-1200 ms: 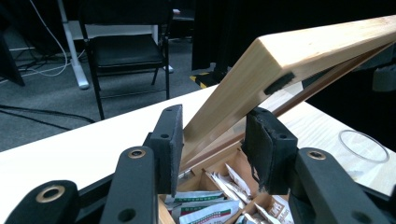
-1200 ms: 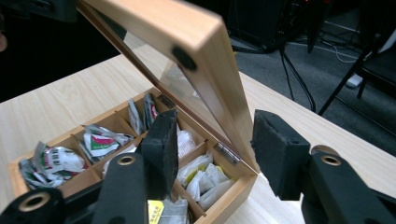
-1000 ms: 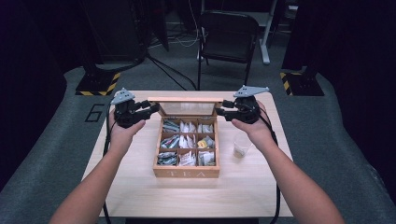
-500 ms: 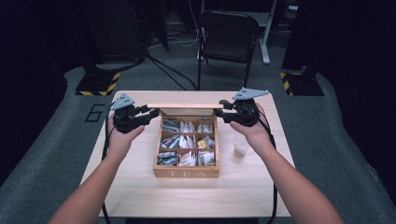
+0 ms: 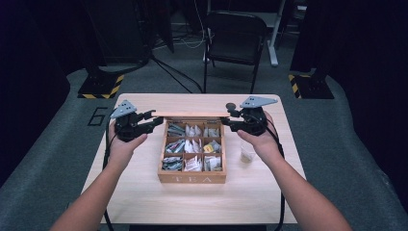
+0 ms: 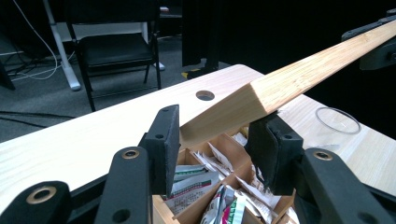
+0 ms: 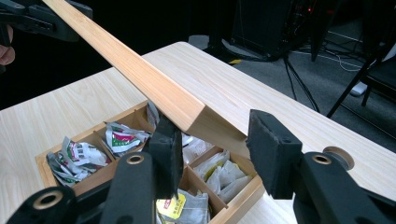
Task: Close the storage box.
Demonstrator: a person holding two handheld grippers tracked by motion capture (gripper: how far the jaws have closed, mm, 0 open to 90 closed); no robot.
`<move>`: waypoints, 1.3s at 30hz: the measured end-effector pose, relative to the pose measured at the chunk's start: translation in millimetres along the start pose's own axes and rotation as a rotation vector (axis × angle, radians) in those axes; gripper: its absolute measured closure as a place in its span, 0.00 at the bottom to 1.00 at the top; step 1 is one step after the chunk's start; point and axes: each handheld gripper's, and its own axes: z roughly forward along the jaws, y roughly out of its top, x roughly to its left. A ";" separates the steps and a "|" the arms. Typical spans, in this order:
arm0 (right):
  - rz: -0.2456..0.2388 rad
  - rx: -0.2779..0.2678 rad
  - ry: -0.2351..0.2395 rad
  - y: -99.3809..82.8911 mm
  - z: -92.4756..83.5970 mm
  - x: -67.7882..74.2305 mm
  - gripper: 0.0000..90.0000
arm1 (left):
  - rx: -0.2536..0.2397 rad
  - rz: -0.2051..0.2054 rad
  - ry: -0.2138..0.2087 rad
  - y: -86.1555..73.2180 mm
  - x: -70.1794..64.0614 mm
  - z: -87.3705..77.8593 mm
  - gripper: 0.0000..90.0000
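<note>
Between the two tools, the raised lid (image 5: 197, 115) of the wooden tea box (image 5: 192, 178) runs with its long axis from side to side along the far edge of the box, which stands in the middle of the worktop (image 5: 144, 202) full of tea bags (image 5: 193, 146). Both the left tool (image 5: 153, 121) and the right tool (image 5: 227, 117) are wide apart at one lid end each, neither clamped on the wood. I judge each hand equally near, so any closing would need both together.
</note>
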 end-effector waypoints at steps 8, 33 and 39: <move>0.008 0.007 0.011 -8.0 -2.0 4.5 0.60 | 0.006 -0.003 -0.012 -8.2 -4.1 -4.4 0.60; -0.023 -0.013 -0.001 -50.5 -7.2 27.9 0.58 | 0.012 -0.009 -0.026 -47.9 -20.1 -15.8 0.59; -0.032 -0.011 -0.011 -60.0 -6.9 33.2 0.57 | 0.013 -0.001 -0.025 -57.7 -23.5 -17.8 0.59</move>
